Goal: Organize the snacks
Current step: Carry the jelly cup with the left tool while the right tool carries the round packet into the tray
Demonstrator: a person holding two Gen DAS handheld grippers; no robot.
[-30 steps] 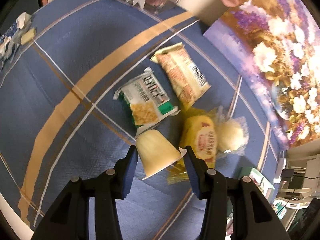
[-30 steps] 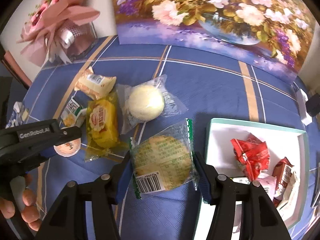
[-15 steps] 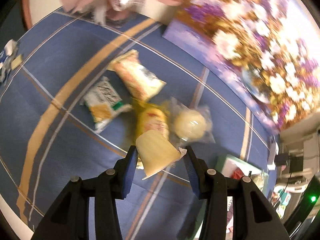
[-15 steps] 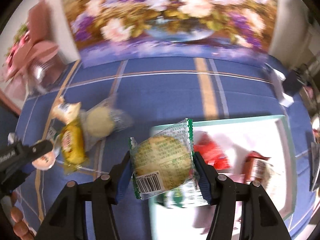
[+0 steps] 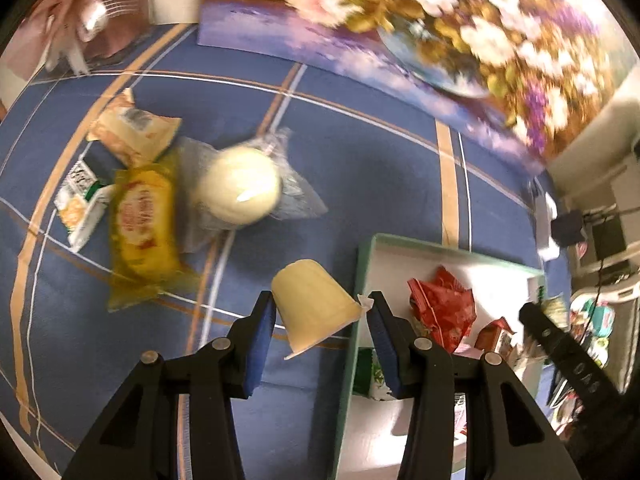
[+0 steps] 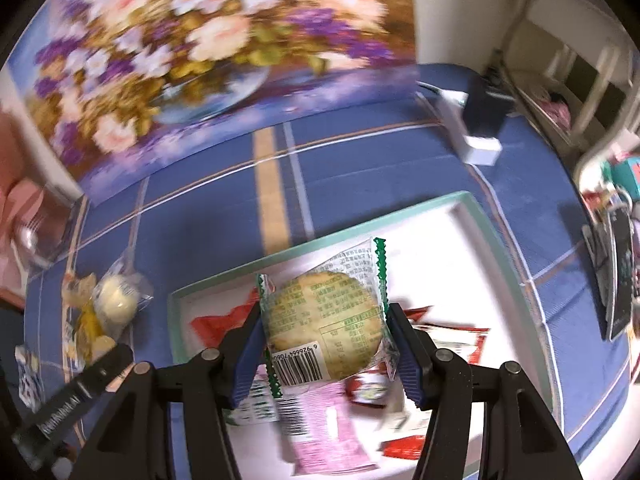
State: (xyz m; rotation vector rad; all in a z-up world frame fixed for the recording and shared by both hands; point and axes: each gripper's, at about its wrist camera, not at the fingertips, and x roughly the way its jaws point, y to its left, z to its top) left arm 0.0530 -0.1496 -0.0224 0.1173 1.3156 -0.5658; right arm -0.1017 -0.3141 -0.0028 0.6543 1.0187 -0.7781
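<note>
Left hand-held gripper [image 5: 322, 320] clamped on one pale yellow plastic pudding cup [image 5: 314, 304], above blue counter cloth [image 5: 380, 168] beside white teal-rimmed tray [image 5: 362, 264]. Right hand-held gripper [image 6: 324, 340] gripping one clear-wrapped round cookie [image 6: 326, 320] over tray. Four packets on cloth: yellow wrapper [image 5: 142, 220], clear-bagged white bun [image 5: 240, 186], two more.

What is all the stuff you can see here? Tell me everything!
Pudding cup: one, pale yellow, gripped in the left claw.
Wrapped round cake: one, tan in clear wrapper, gripped in the right claw, above the box.
Box: one, white with green rim, on the cloth; red packets inside, number unclear.
Wrapped white bun: one, on the cloth.
Yellow packet: one, beside the bun.
Tablecloth: one, blue with stripes.
Flower painting: one, behind the cloth.
Claws: two, black with blue pads.
</note>
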